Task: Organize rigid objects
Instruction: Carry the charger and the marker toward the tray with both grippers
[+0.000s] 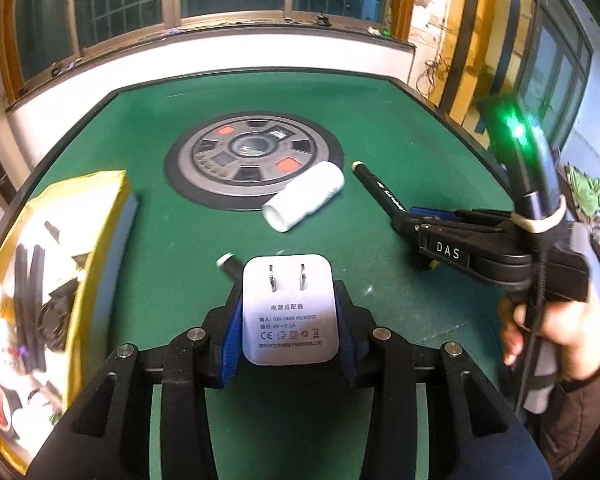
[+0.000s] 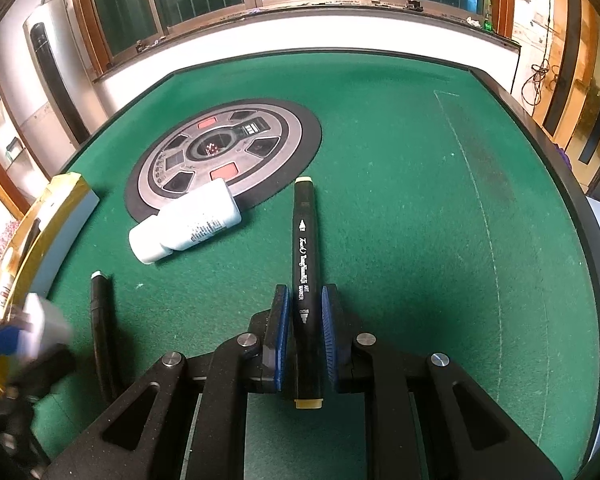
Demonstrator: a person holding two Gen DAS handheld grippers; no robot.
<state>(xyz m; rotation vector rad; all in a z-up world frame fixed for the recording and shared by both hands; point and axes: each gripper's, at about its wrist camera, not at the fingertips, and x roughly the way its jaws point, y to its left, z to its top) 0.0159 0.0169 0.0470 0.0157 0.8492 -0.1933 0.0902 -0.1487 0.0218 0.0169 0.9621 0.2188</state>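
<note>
Green felt table (image 2: 400, 128), open right side, yellow box (image 1: 96, 216) at left edge

The left gripper (image 1: 288, 312) is matte black plastic with ribbed blue pads (image 1: 229, 344) and round silver screws (image 1: 126, 350) on its linkage arms. The right gripper (image 2: 305, 332) has the same build; seen from the left wrist camera, it bears a white "DAS" label (image 1: 448, 251), a green light (image 1: 516, 132), a thin black cable (image 1: 538, 312) and a white band. The person's right hand (image 1: 556, 332) comes out of a dark sleeve (image 1: 580, 420).
</note>
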